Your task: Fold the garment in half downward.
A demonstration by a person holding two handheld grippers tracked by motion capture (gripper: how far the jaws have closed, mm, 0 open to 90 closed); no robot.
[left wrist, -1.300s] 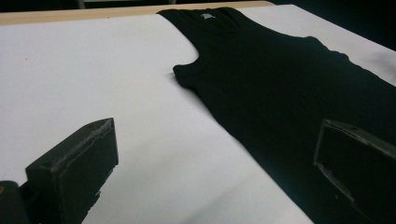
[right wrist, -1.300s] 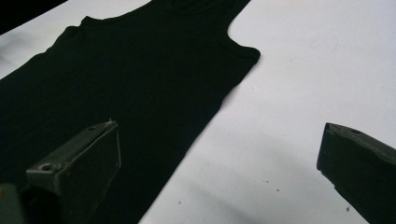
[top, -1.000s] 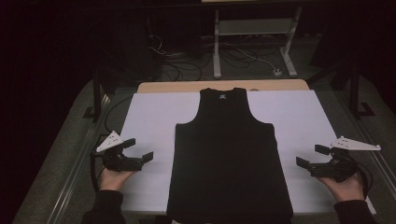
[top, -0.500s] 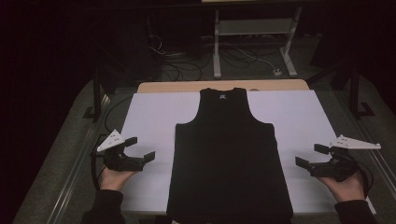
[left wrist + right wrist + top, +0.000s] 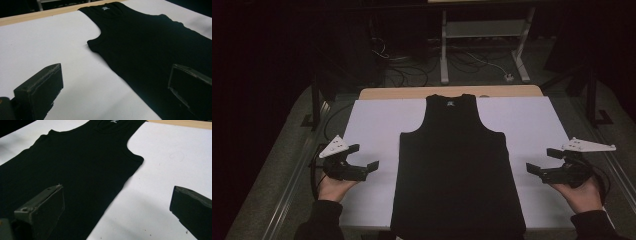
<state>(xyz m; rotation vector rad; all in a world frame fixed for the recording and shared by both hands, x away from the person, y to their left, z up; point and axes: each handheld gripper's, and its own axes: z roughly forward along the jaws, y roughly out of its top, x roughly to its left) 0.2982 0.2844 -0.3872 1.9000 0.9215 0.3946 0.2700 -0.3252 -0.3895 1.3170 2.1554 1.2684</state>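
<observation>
Black sleeveless top [image 5: 457, 170] is lying flat and smooth, neckline away from the person, centred on the white sheet [image 5: 377, 125] covering the worktop. Left gripper [image 5: 362, 161] and right gripper [image 5: 539, 161] are hovering beside its hem edges, jaws wide, holding nothing.

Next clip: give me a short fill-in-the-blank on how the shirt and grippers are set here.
1. The tank top lies flat on a ____ sheet.
2. The left gripper and the right gripper both have their jaws ____.
3. The tank top's neck points ____ from the person.
4. Neither gripper ____ the tank top.

Missing words: white; open; away; touches
</observation>
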